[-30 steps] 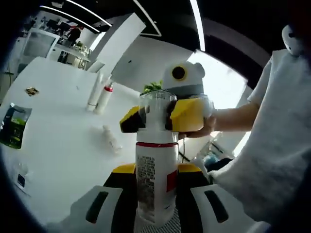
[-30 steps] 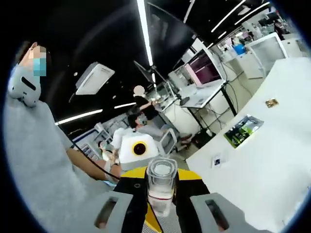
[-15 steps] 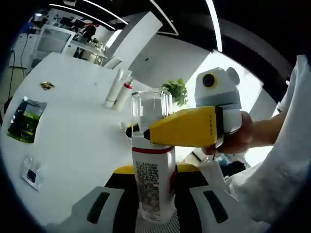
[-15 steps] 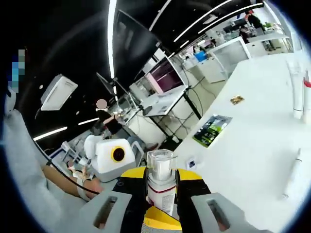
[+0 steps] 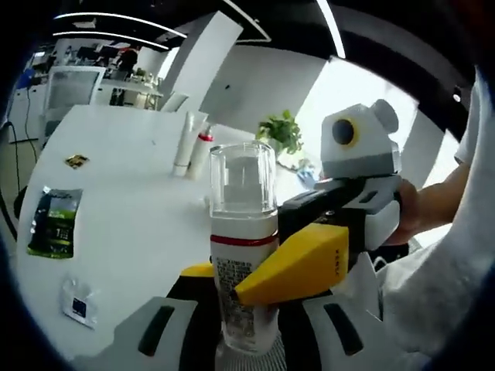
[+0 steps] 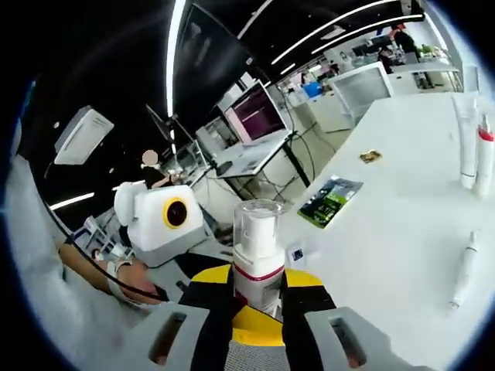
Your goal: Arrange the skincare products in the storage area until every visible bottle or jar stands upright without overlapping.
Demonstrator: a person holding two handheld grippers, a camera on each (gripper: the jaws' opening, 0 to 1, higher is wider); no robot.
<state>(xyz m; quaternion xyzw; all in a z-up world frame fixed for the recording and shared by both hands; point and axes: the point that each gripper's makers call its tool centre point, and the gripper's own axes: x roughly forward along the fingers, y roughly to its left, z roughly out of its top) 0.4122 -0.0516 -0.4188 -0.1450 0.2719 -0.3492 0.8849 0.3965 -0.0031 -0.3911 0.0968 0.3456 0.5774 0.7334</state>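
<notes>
White pump bottle (image 5: pixel 244 263), clear cap, red band, held upright above the white table (image 5: pixel 131 232). Left gripper (image 5: pixel 246 340) clamps its lower body; right gripper (image 6: pixel 257 325) is closed on its body below the band. Two tubes (image 5: pixel 191 144) stand well behind; a slim tube (image 6: pixel 466 267) lies flat on the table.

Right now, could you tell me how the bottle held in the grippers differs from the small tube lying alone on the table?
The bottle stands upright, clamped between gripper jaws; the small tube lies flat on the white table, untouched. The bottle is thick, with a clear cap and red band; the tube is slim and plain. Both are white.
</notes>
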